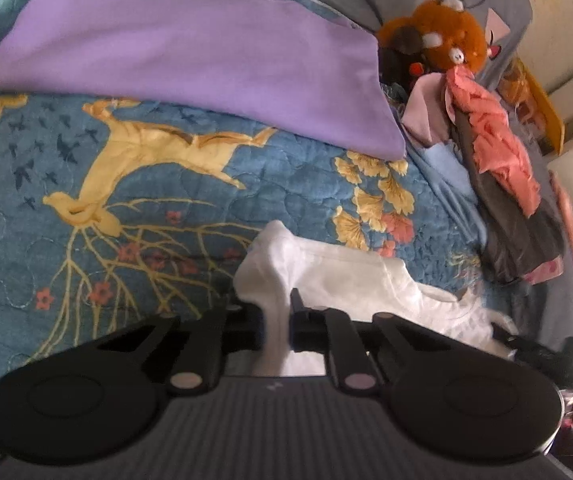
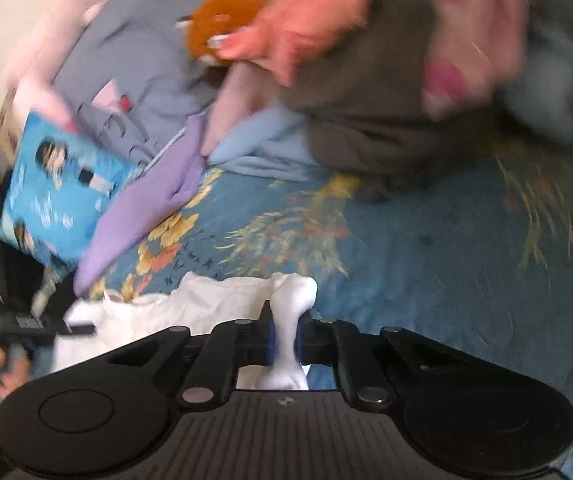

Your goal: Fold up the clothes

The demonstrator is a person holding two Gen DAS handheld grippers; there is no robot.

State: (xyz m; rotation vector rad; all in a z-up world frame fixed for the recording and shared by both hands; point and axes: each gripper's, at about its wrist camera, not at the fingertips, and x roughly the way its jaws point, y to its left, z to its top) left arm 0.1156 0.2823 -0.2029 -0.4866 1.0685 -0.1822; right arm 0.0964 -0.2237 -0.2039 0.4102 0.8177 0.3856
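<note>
- Left tongs (image 1: 276,312): pressed together on a bunched corner of the crumpled white cotton garment (image 1: 350,276); cloth pinched between the pads, a fold rising above them.
- Garment lies low on the blue quilted bedspread with yellow deer and flower print (image 1: 134,200) — near the front edge of the bed, stretched between the two tools.
- Right tongs (image 2: 284,338): likewise pinching a raised white tuft of the same garment.
- Beyond: lilac pillow (image 1: 190,52), pile of grey, coral and pale-blue clothes (image 1: 498,176), orange plush toy (image 1: 442,40) — well apart from the work.
- Step judged: both corners gripped, fold barely begun.
- Next move calls for lifting both corners together, spreading the cloth taut, then laying it flat.
</note>
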